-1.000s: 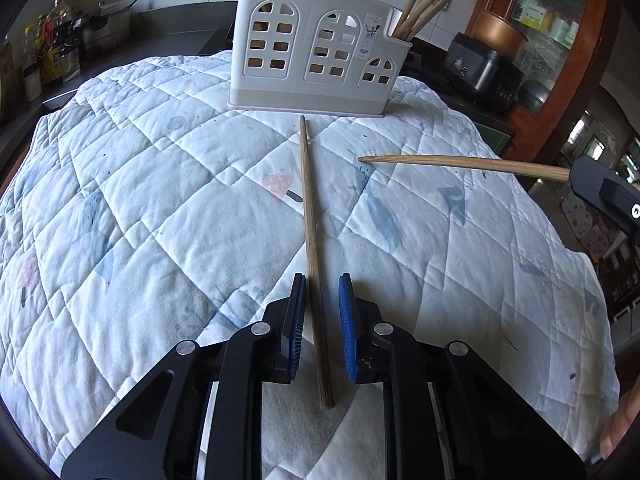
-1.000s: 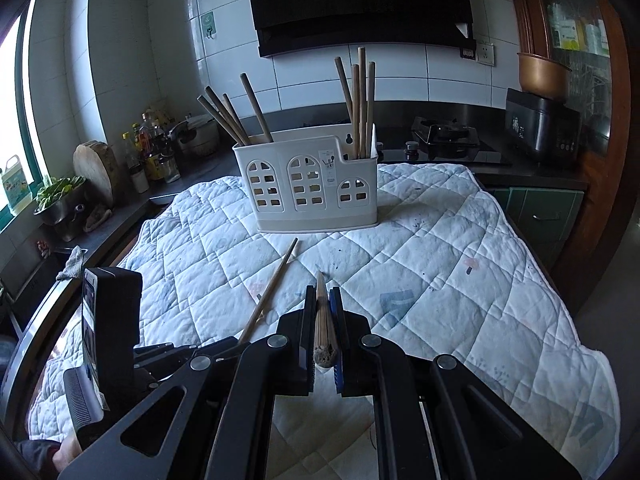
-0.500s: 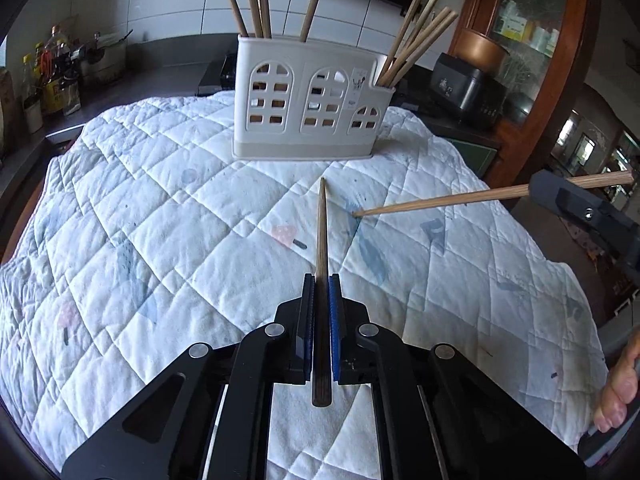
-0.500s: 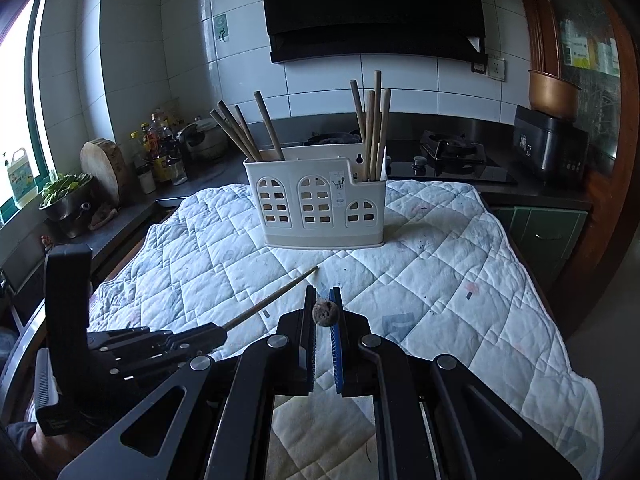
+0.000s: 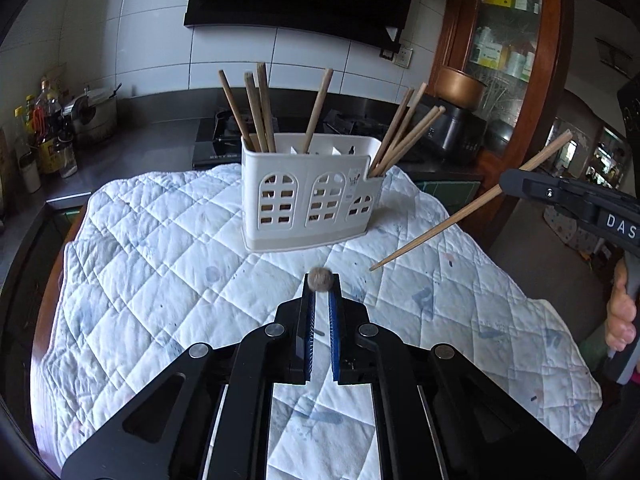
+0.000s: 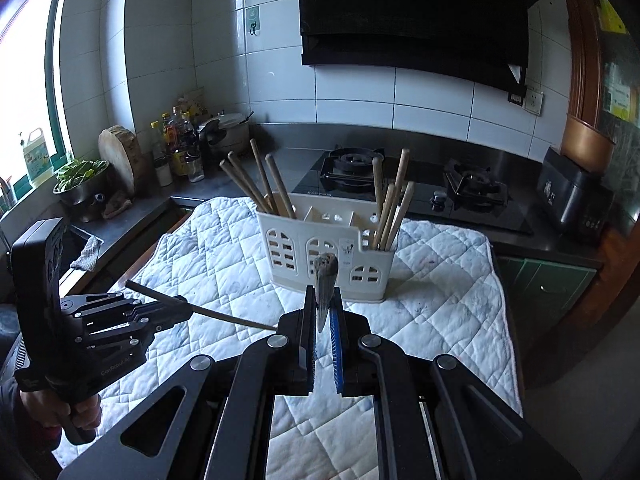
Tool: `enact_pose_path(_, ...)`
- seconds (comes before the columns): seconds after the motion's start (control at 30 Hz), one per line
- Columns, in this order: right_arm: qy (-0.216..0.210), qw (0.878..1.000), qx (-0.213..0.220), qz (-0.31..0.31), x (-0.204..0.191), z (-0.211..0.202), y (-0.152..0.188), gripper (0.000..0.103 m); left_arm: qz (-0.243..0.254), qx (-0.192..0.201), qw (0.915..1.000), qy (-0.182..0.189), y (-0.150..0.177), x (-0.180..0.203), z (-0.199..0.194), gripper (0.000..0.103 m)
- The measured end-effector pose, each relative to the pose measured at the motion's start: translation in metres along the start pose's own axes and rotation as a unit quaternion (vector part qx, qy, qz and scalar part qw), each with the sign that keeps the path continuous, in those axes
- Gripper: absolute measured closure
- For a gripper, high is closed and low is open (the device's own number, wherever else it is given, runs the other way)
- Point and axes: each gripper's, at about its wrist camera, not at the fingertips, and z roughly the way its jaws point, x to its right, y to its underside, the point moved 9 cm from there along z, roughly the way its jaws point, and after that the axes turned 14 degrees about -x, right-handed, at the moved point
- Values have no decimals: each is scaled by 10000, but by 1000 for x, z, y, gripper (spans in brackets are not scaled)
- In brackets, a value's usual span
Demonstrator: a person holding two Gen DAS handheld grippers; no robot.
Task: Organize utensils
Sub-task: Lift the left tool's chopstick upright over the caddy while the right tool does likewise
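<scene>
A white utensil holder [image 5: 308, 200] with arched cut-outs stands on the quilted cloth [image 5: 160, 260], with several wooden chopsticks upright in its left and right compartments. My left gripper [image 5: 320, 294] is shut on a chopstick [image 5: 320, 281], seen end-on, in the air in front of the holder. To its right, my right gripper [image 5: 506, 184] holds another chopstick [image 5: 452, 220] slanting down towards the cloth. In the right wrist view the right gripper [image 6: 323, 304] is shut on that chopstick [image 6: 325, 270], before the holder [image 6: 320, 252]. At the left, the left gripper [image 6: 182, 308] grips its stick [image 6: 224, 317].
A gas hob [image 6: 400, 176] and dark counter lie behind the cloth. Bottles [image 6: 180, 140], a chopping block [image 6: 120, 156] and a bowl of greens [image 6: 80, 176] stand at the left. A black cooker [image 6: 572, 196] and a wooden cabinet [image 5: 508, 60] are at the right.
My left gripper closed on the chopstick lying on the cloth and lifted it. Both grippers rose, and each stick now points up towards its camera.
</scene>
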Motion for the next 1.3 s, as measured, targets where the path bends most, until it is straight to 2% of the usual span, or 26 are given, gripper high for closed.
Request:
enact_pose_path(0.1,-44,9999,-86,-38,5,-8,-24,96,65,7,10000,2,-21,-1,-7,98)
enact_pose_path(0.2,191,9997,-29,-149,10,-18,-47,96,122,136,9998,-3,-45,-3,-19,98)
enact_pose_path(0.37,418,9988,-4,-264,18,-26,-76,96,221,589,9980,-96,-94,-2,-52,98)
enact_pose_path(0.57,538,9981,28,-300,25,-23,-97,96,377,1248,9904,-457,-155,4,-91,98)
enact_pose_path(0.73,589,9979,19,-275,30,-15,-106,96,279,1518,9861,-612,-190,0,-99,98)
enact_pose_path(0.9,612,9977,-36,-285,35,-4,-112,96,78,1498,9870,-580,-205,-8,-81,98)
enact_pose_path(1.17,675,9967,-236,-372,37,18,-114,96,-291,998,9939,-379,-198,-34,-33,98)
enact_pose_path(1.3,705,9961,-380,-374,38,30,-111,96,-368,893,9947,-355,-195,-41,-23,98)
